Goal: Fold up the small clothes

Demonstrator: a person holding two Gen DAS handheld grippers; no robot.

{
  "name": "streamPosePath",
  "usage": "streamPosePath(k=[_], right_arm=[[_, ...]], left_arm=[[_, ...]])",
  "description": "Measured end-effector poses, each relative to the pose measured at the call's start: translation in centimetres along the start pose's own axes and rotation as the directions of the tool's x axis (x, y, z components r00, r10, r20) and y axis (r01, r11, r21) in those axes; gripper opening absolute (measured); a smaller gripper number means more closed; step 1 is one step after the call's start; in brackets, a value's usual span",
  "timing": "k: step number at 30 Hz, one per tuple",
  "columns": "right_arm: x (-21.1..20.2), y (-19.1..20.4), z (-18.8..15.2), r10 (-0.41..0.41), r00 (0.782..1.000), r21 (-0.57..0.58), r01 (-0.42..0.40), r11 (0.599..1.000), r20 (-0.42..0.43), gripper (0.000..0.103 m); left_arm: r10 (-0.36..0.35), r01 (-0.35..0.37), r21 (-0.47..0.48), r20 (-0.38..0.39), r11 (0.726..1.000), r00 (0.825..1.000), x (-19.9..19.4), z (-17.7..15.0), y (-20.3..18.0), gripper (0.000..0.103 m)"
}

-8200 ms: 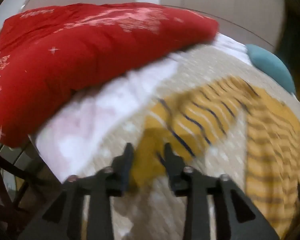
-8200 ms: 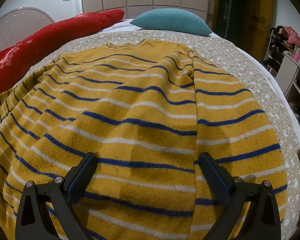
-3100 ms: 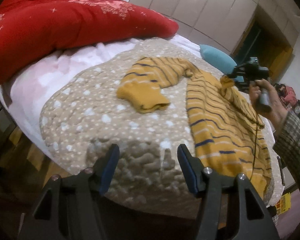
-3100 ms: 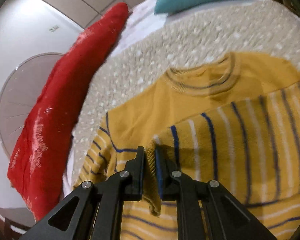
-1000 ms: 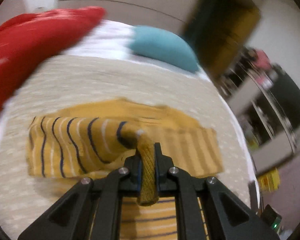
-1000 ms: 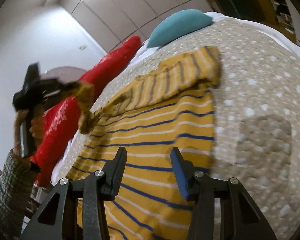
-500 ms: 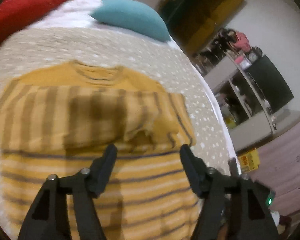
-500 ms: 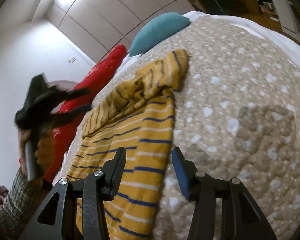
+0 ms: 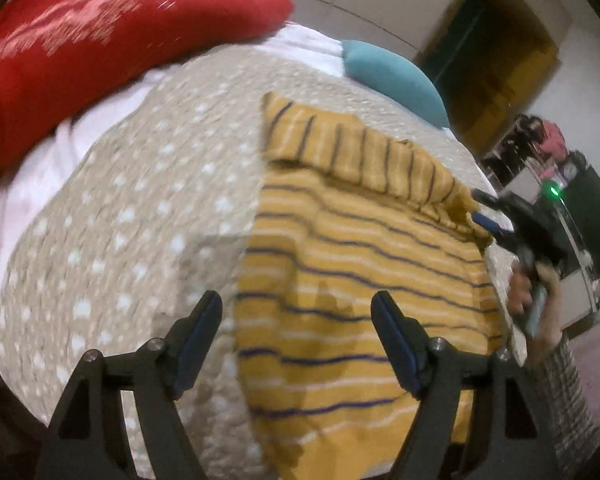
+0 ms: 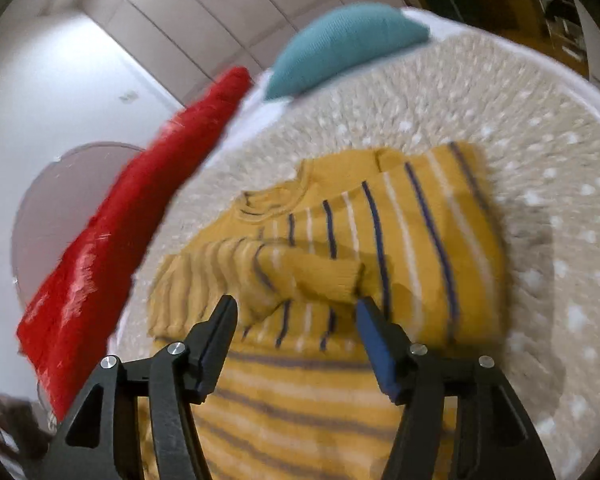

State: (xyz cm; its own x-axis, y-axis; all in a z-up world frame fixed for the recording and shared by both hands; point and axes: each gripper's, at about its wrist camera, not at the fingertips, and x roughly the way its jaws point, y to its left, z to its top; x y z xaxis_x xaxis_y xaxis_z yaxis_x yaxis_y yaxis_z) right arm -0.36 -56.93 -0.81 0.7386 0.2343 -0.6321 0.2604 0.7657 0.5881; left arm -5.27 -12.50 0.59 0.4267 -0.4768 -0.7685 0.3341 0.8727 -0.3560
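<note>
A yellow sweater (image 9: 364, 280) with blue and white stripes lies flat on the beige dotted bedspread (image 9: 140, 216), both sleeves folded across its chest. My left gripper (image 9: 296, 320) is open and empty above the sweater's lower left part. My right gripper (image 10: 296, 312) is open and empty just above the folded sleeve cuff (image 10: 324, 276). The sweater (image 10: 380, 240) fills the middle of the right wrist view. The right gripper also shows in the left wrist view (image 9: 512, 228) at the sweater's right edge, held in a hand.
A red quilt (image 9: 100, 40) lies along the bed's left side, also in the right wrist view (image 10: 140, 216). A teal pillow (image 9: 392, 76) sits at the head. The bed's front edge is just below my left gripper. Shelves and a dark doorway stand at the right.
The left gripper let go of the sleeve it held a second ago and pulled back low over the hem. The right gripper swung from the bed's side to above the folded sleeves.
</note>
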Motion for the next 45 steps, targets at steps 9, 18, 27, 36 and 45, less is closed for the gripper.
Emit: streamPosePath(k=[9,18,27,36,45], right_arm=[[-2.0,4.4,3.0,-0.044,0.992,-0.144,0.060,0.988,0.115,0.002],[-1.1,-1.2,2.2,-0.063,0.997,0.007,0.063,0.998,0.047,0.060],[5.7,-0.5,2.4,-0.084,0.990,0.021,0.087,0.996,-0.114,0.018],[-0.2,2.7,3.2,-0.131,0.982,-0.222,0.159,0.962,0.136,0.042],[-4.7,-4.3,-2.9,-0.091,0.995,-0.037,0.090,0.995,-0.048,0.052]], left_arm=[[0.054,-0.054,0.001,0.024,0.999,0.998,0.9,-1.9,1.7,0.076],[0.028,-0.028,0.000,-0.017,1.000,0.999,3.3,-3.1,0.8,0.076],[0.034,-0.033,0.005,-0.020,0.999,0.999,4.1,-3.4,-0.2,0.076],[0.011,-0.011,-0.018,-0.003,1.000,1.000,4.4,-3.7,0.3,0.076],[-0.014,0.014,-0.002,-0.021,1.000,1.000,4.2,-3.5,0.6,0.083]])
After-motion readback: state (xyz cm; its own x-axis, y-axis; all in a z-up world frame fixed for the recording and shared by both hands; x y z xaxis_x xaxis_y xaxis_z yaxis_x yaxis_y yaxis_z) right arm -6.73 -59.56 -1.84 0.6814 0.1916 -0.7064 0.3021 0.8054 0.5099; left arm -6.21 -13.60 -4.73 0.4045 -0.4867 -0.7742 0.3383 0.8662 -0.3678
